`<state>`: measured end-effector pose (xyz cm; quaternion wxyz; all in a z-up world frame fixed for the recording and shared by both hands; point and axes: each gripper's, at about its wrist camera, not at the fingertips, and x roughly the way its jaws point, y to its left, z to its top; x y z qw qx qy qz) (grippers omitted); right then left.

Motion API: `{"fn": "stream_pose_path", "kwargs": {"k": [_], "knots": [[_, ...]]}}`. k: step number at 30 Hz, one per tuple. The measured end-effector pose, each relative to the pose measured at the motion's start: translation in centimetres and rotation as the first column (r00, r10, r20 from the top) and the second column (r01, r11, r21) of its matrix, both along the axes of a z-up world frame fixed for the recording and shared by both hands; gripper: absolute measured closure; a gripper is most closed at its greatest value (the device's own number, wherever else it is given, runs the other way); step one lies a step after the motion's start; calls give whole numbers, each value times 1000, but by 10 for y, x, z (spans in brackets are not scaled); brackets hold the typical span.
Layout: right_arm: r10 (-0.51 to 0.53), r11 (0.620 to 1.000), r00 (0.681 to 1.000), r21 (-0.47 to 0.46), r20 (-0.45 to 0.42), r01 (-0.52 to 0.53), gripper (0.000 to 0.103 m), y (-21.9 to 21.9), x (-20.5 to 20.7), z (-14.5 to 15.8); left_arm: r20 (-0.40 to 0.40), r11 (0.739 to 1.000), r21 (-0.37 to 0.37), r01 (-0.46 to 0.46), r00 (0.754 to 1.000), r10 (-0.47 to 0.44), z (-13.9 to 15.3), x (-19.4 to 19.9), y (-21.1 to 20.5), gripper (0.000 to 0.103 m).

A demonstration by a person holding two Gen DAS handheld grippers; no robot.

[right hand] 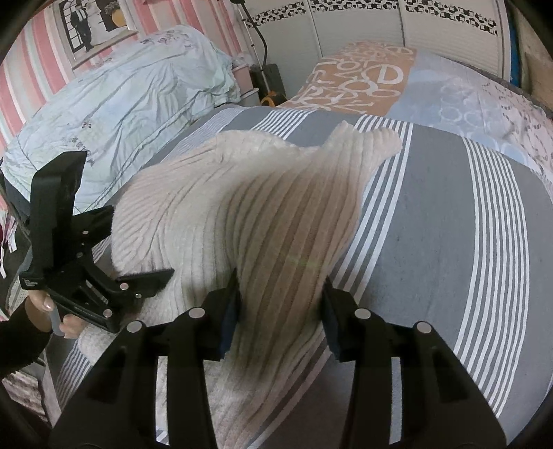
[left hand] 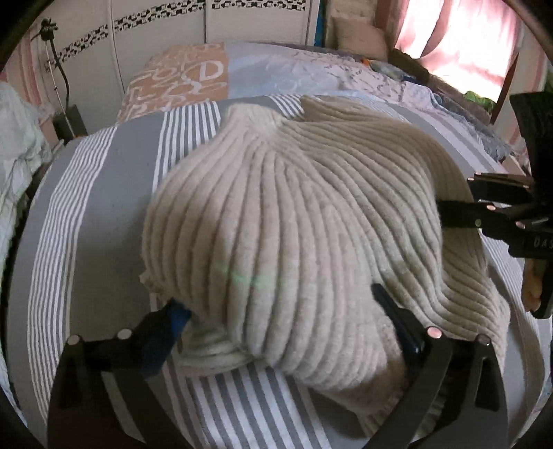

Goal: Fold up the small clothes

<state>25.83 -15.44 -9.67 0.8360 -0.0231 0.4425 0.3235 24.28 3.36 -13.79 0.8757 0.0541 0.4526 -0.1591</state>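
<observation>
**Ribbed cream knit bunched on a striped bed, both tongs spread around it**

A bed covered in a grey sheet with white stripes [left hand: 103, 214] fills both views. Beyond it lies a patchwork quilt with an orange panel of white letters [right hand: 363, 79], and behind that a row of white wardrobe doors with a black-and-white patterned band [right hand: 380, 20]. The right wrist view also shows a crumpled pale blue floral duvet [right hand: 121, 100] heaped against a pink striped wall [right hand: 31, 62]. Pink curtains [left hand: 459, 38] glow with daylight at the upper right of the left wrist view.

The cream ribbed knitted garment [left hand: 293, 214] lies on the striped sheet, humped and rumpled rather than flat, its ribs fanning out from a pinched ridge near the far edge.

The left gripper [left hand: 280, 311] reaches forward low over the near edge of the knit, its fingers spread wide with the bunched fabric between them; whether the pads press the cloth cannot be told. A hand in a dark sleeve [right hand: 52, 311] holds its handle. The right gripper [right hand: 281, 293] points across the garment, jaws apart, fabric lying between the tips without being pinched
</observation>
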Motion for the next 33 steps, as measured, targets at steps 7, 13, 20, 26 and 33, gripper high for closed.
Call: {"fn": "stream_pose_path", "kwargs": {"k": [7,13,20,26,33], "knots": [[-4,1000,1000,2,-2,4,59,0,1,0,-4,1000,15,27,1000,-27,1,0,-12,8],[-8,1000,1000,7,-4,8,59,0,4,-1,15,997,25,67,998,-67,6,-9,-22,31],[-13,1000,1000,14,-8,13,59,-2,4,-3,54,993,78,89,994,-93,12,-17,-30,50],[-17,1000,1000,21,-8,17,59,-3,5,-3,44,995,55,89,995,-91,13,-14,-25,53],[-22,999,1000,23,-5,22,59,-2,4,-4,42,995,58,83,995,-85,15,-12,-28,55]]}}
